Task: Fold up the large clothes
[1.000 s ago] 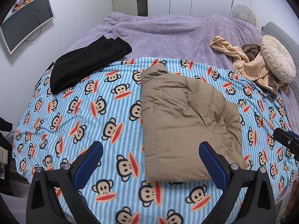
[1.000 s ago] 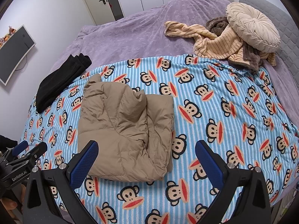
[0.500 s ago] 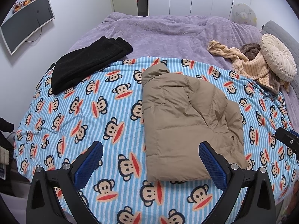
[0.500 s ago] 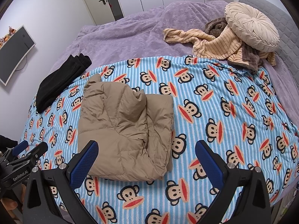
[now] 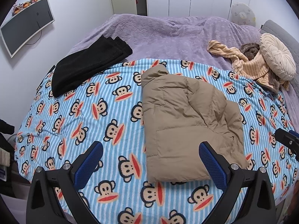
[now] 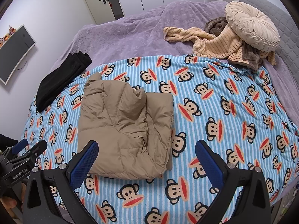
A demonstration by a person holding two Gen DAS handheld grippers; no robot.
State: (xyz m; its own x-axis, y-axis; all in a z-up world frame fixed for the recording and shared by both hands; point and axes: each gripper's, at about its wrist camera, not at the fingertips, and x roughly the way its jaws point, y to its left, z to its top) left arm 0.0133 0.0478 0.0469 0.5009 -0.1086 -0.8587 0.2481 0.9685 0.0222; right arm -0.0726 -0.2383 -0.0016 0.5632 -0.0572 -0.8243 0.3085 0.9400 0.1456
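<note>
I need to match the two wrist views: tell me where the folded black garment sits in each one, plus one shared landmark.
Left wrist: black garment upper left, far-left corner of the monkey blanket.
Right wrist: black garment at the left edge, mid-height, left of the tan jacket.
Shared landmark: round cream cushion, upper right in both.

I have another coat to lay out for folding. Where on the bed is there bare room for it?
Widest free patch: the monkey blanket right of the folded tan jacket, below the striped throw. A smaller patch lies between the jacket and the black garment. The purple cover beyond is bare too. Crowded: the corner around the round cushion.
</note>
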